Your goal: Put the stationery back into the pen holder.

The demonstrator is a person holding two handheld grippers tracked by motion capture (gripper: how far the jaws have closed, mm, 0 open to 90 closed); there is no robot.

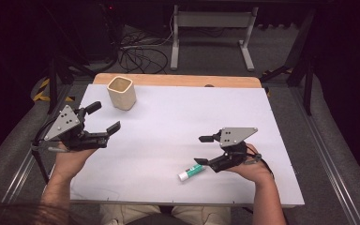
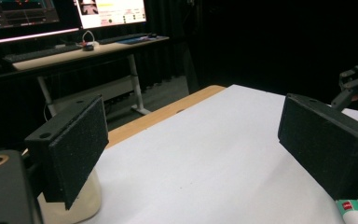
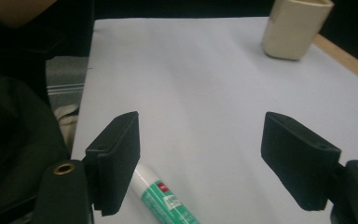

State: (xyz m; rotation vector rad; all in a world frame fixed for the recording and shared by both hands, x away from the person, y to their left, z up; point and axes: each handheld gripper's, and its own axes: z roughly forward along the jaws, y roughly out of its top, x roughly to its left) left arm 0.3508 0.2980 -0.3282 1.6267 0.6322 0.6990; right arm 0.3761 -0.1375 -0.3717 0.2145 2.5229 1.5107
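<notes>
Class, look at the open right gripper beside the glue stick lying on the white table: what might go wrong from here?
1. The glue stick lies flat on its round side; one jaw of the right gripper sits almost over it, so a nudge may roll it away.
2. It lies near the front edge of the table, so it may roll off.
3. The cup stands far off, near the left gripper; a weak grip may drop the stick on the way.

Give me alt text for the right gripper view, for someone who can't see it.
The open right gripper hovers over a white table, its near jaw just above a green-and-white glue stick lying flat. A cream cup stands upright at the far edge.
</notes>
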